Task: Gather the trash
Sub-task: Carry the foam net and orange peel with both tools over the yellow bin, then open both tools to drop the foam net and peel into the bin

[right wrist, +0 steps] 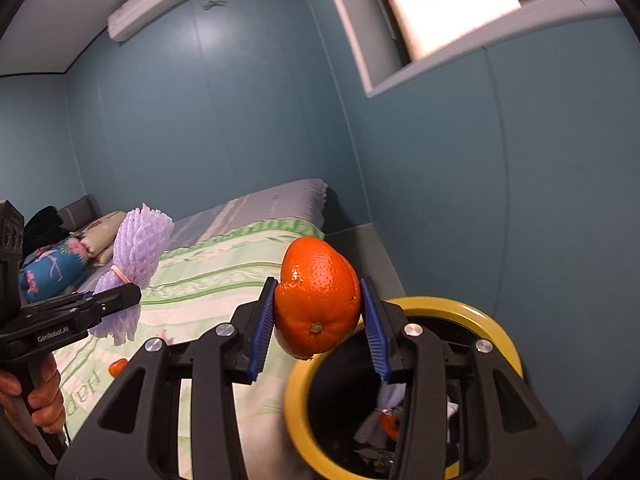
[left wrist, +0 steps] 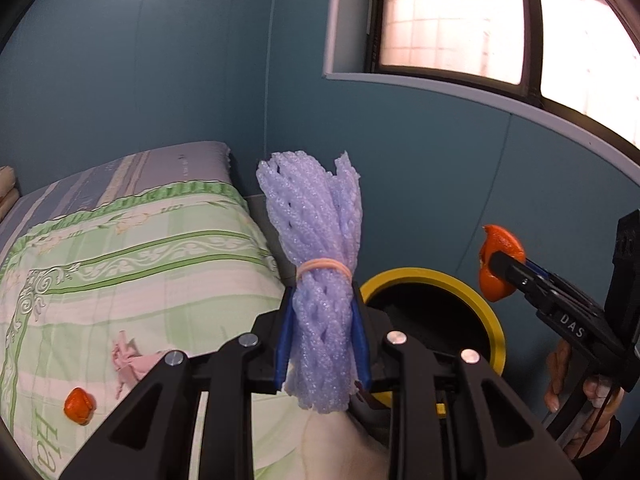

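I have the yellow-rimmed bin (right wrist: 496, 316) beside the bed (left wrist: 120, 248), its mouth just beneath and slightly right of my right claw (right wrist: 318, 312), so that claw is nearer the drop. The right claw is clamped on the orange peel (right wrist: 318, 300). My left claw (left wrist: 322, 332) grips the upright purple foam net (left wrist: 316, 240) left of the rim.

We see teal walls (right wrist: 248, 120), a bright window (left wrist: 460, 20) upper right, an AC unit (right wrist: 154, 2) near the ceiling, and a bed (left wrist: 120, 248) w/ green-striped sheet below.
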`<state>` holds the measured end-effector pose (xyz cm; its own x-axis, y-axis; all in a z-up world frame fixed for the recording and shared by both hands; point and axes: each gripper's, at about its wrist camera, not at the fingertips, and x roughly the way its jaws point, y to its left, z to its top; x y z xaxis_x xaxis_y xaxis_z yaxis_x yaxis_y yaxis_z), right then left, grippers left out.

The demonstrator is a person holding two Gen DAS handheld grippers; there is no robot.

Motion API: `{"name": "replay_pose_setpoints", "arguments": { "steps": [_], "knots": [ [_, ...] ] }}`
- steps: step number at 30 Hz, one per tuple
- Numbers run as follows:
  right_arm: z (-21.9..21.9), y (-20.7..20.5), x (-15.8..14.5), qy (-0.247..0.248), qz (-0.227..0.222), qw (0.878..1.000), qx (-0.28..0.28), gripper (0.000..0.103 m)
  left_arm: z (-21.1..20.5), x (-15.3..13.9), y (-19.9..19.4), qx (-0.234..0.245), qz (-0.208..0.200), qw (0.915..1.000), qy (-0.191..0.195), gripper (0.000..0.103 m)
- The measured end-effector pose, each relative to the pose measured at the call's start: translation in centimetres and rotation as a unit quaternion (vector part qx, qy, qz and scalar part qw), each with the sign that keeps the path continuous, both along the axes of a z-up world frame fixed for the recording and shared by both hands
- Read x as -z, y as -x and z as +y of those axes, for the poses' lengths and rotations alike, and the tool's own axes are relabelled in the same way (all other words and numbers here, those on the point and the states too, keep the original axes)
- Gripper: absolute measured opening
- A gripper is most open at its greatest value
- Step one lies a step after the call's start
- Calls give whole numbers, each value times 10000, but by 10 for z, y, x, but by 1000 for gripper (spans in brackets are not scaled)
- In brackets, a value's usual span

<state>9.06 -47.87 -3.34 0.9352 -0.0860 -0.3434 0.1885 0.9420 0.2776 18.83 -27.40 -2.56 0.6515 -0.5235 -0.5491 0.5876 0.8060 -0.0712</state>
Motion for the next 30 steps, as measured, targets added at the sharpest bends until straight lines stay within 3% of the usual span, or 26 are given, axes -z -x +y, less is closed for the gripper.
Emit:
{"name": "replay_pose_setpoints", "arguments": {
  "steps": [16, 23, 26, 30],
  "knots": [
    [-48, -14, 46, -374, 595, 9964, 481, 39, -84, 45, -10, 512, 412, 9976, -231, 25],
    [-67, -21, 63, -499, 779, 9933, 688, 41, -102, 72, -22, 652, 832, 9942, -222, 25],
    [-72, -24, 69, -501, 867, 9919, 785, 45, -104, 77, -29, 679, 888, 9935, -231, 32],
    [-76, -21, 72, -601, 870, 9906, 867, 55, -98, 81, -32, 618, 936, 9936, -141, 63]
  ]
}}
